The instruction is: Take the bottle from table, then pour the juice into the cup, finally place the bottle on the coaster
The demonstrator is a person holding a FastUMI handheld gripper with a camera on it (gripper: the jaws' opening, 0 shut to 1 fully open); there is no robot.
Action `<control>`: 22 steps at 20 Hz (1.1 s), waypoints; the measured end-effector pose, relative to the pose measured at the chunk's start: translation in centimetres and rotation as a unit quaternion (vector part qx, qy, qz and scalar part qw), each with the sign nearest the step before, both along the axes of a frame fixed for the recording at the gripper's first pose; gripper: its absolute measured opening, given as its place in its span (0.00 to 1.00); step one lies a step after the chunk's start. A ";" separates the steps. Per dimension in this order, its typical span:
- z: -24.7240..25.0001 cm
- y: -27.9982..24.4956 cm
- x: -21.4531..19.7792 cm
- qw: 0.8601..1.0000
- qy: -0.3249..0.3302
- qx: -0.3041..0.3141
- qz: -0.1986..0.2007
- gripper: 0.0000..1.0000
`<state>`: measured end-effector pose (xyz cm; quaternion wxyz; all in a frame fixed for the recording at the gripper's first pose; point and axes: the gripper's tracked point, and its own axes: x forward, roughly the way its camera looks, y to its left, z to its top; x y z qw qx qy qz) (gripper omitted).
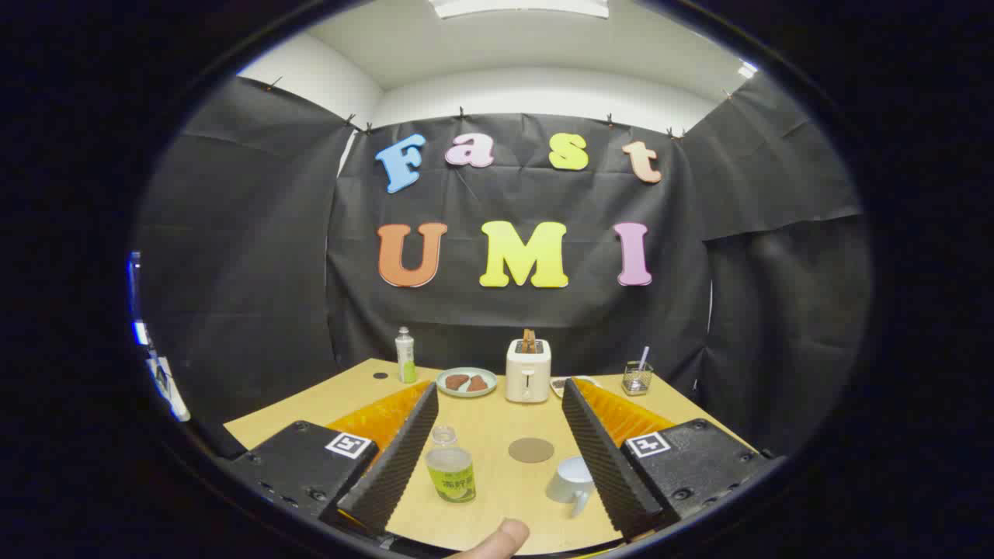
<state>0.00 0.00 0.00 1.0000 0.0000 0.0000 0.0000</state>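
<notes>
Wooden table (497,423) beneath wide-spread claw (499,397).

camera rides on tongs (497,435), faces forward over table (497,419), near, slightly downward.

cup (573,483) partly hidden behind right finger (604,454), fingertip (497,539) cut off below, glass (637,378) contents unclear
</notes>
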 end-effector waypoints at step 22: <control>-5.2 3.5 1.9 1.000 0.004 -0.022 -0.011 1.00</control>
